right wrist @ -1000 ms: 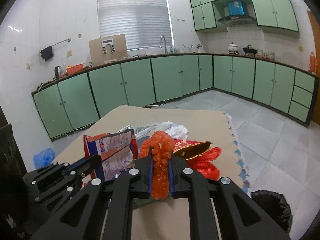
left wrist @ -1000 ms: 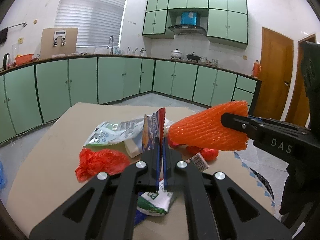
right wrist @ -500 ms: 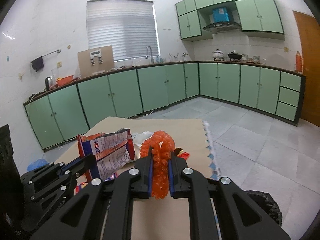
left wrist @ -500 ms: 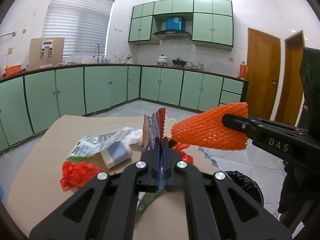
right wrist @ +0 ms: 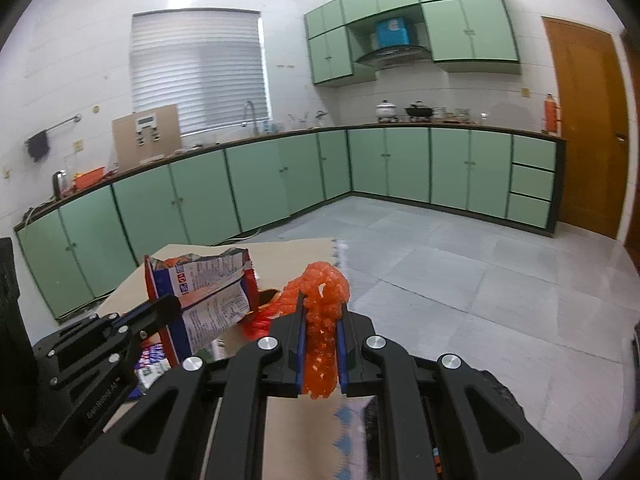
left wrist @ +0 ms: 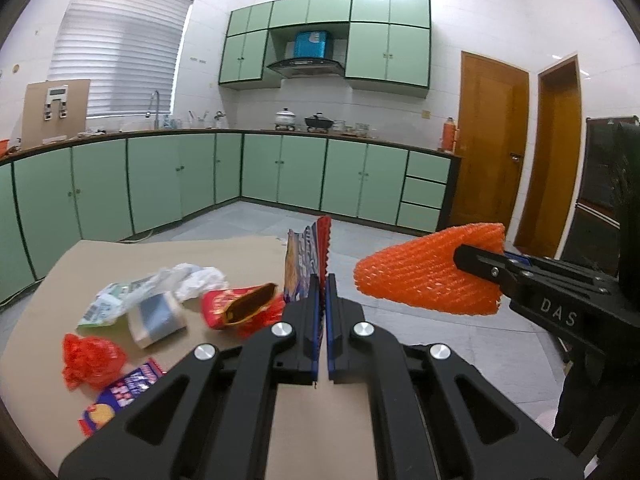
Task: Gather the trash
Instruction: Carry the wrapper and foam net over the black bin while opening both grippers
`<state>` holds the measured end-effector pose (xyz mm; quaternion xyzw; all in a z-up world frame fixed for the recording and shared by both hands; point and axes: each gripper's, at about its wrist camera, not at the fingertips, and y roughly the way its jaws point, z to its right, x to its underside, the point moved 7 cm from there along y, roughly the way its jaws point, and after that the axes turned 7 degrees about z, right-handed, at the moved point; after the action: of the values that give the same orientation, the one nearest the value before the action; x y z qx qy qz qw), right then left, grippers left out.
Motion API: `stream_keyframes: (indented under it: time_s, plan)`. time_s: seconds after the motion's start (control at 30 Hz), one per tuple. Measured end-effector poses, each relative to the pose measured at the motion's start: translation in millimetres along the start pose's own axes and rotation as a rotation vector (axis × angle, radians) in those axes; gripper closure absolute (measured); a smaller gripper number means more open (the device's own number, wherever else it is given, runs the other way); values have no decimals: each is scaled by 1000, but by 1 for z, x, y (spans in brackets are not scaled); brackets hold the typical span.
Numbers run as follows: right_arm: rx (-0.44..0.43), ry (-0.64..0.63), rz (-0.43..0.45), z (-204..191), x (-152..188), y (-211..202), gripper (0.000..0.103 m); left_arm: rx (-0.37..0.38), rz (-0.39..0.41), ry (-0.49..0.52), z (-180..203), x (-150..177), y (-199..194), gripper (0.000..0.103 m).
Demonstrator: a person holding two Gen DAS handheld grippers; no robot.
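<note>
Worktop (left wrist: 168, 256): tan, lower left of frame, carrying loose trash: red plastic bag (left wrist: 90, 360), red snack packet (left wrist: 240, 306), crumpled white wrapper (left wrist: 192, 278), blue-and-red wrapper (left wrist: 120, 394).
Left tongs (left wrist: 320, 280): pressed together on an upright snack bag (left wrist: 306, 258), frame centre.
Right tongs (right wrist: 320, 316): pinching orange foam netting (right wrist: 322, 312), centre.
Room: green cabinets (left wrist: 280, 172), window blind (left wrist: 120, 48) upper left, wooden doors (left wrist: 492, 152) right, grey tiled floor (right wrist: 440, 248).
</note>
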<state>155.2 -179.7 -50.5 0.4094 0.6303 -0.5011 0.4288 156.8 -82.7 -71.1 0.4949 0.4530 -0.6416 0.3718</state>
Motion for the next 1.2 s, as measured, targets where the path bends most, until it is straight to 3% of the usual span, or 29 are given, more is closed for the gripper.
stream_keyframes:
  time_s: [0.53, 0.83, 1.2]
  plan:
    - [176, 81, -11, 100, 23, -30, 91, 100, -54, 38, 78, 15, 51, 102]
    - [277, 134, -59, 155, 52, -32, 91, 196, -133, 73, 127, 50, 80, 102]
    - [371, 163, -179, 200, 106, -8, 91, 247, -276, 83, 152, 101, 119, 101]
